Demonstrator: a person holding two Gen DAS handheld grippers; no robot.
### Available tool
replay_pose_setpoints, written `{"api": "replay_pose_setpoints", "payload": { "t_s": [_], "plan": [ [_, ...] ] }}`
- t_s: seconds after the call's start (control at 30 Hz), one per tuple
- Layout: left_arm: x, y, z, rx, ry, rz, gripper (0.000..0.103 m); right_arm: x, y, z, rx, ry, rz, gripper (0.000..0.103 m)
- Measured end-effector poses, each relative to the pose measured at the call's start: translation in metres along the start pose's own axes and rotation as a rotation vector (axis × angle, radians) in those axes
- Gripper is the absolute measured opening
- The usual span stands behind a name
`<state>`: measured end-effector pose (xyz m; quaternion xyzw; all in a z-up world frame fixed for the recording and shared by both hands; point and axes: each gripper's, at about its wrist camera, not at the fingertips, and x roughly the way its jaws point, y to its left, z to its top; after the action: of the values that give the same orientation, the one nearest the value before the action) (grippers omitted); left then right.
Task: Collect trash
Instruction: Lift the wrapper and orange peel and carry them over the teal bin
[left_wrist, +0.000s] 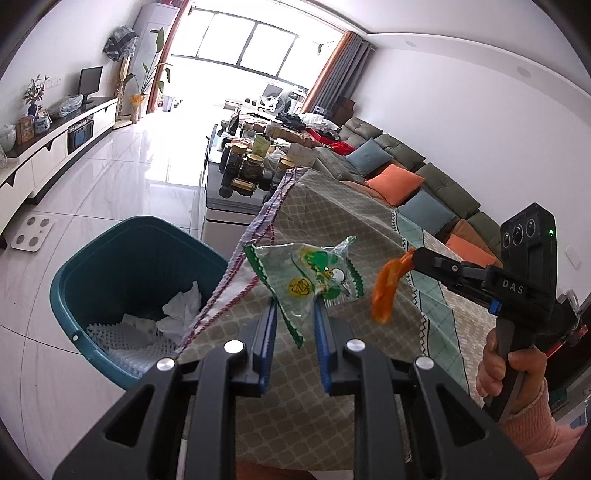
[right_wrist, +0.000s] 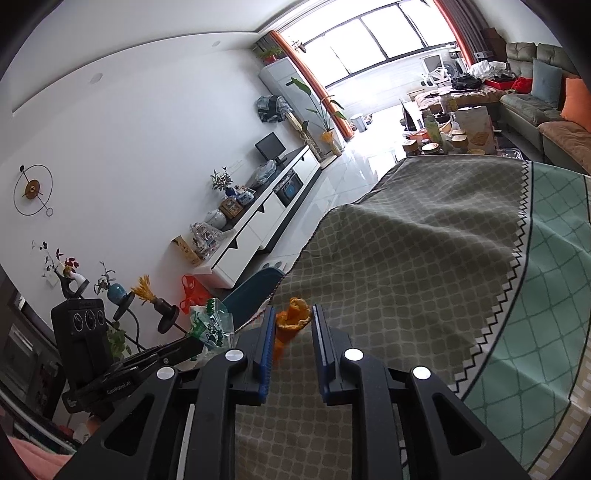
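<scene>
At centre frame, the left gripper (left_wrist: 294, 314) clasps a crinkled green snack wrapper (left_wrist: 310, 275) above the patterned tablecloth (left_wrist: 332, 221). The right gripper (right_wrist: 293, 321) pinches an orange peel (right_wrist: 291, 317). A teal bin (left_wrist: 122, 266) holding crumpled paper sits lower left.

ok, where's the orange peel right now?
The curled orange peel sits between the right gripper fingers, above the patterned tablecloth, right of the green plastic wrapper in the left gripper.

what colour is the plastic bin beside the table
Teal, a dark blue-green. The plastic bin shows best in the left wrist view, with white crumpled paper inside.
</scene>
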<state>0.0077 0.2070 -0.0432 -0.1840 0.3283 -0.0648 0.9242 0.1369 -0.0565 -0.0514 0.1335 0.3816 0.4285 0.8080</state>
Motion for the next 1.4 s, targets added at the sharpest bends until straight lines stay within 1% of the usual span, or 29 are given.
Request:
{"api": "replay_pose_setpoints", "payload": {
  "t_s": [0.07, 0.1, 0.3, 0.37, 0.4, 0.43, 0.53, 0.63, 0.77, 0.8, 0.83, 1.0, 1.2, 1.4],
  "plan": [
    [-0.001, 0.001, 0.000, -0.001, -0.002, 0.002, 0.021, 0.003, 0.001, 0.001, -0.005, 0.008, 0.003, 0.009],
    [-0.001, 0.001, 0.000, -0.001, -0.003, 0.003, 0.021, 0.004, 0.002, 0.001, -0.007, 0.009, 0.001, 0.008],
    [-0.001, 0.008, -0.001, -0.011, 0.001, 0.005, 0.021, 0.011, -0.003, -0.001, 0.001, 0.033, -0.029, 0.009],
    [-0.001, 0.009, -0.001, -0.013, 0.002, 0.004, 0.021, 0.012, -0.008, -0.002, 0.005, 0.046, -0.062, 0.019],
    [0.000, 0.009, -0.001, -0.015, 0.002, 0.003, 0.021, 0.014, -0.010, -0.004, 0.000, 0.057, -0.085, 0.029],
    [0.000, 0.008, -0.001, -0.016, 0.003, 0.002, 0.021, 0.016, -0.010, -0.006, -0.004, 0.070, -0.101, 0.032],
    [0.001, 0.009, -0.001, -0.018, 0.003, -0.001, 0.021, 0.025, -0.015, -0.012, -0.008, 0.123, -0.129, 0.032],
    [0.002, 0.009, 0.000, -0.019, 0.003, -0.001, 0.021, 0.035, -0.016, -0.016, -0.024, 0.158, -0.153, 0.032],
    [0.002, 0.009, 0.000, -0.019, 0.005, -0.001, 0.021, 0.041, -0.015, -0.020, -0.053, 0.176, -0.184, 0.031],
    [0.002, 0.009, 0.000, -0.019, 0.005, 0.001, 0.021, 0.041, -0.014, -0.020, -0.064, 0.178, -0.194, 0.029],
    [0.003, 0.010, -0.001, -0.020, 0.005, 0.001, 0.021, 0.041, -0.013, -0.020, -0.074, 0.178, -0.203, 0.021],
    [0.002, 0.013, -0.002, -0.024, 0.003, 0.001, 0.021, 0.038, -0.011, -0.020, -0.083, 0.160, -0.192, 0.019],
    [0.001, 0.014, -0.003, -0.027, -0.005, 0.006, 0.021, 0.030, 0.003, -0.015, -0.097, 0.119, -0.137, 0.018],
    [-0.004, 0.017, -0.003, -0.031, -0.018, 0.013, 0.021, 0.034, 0.021, -0.012, -0.127, 0.118, -0.086, 0.018]
  ]
}}
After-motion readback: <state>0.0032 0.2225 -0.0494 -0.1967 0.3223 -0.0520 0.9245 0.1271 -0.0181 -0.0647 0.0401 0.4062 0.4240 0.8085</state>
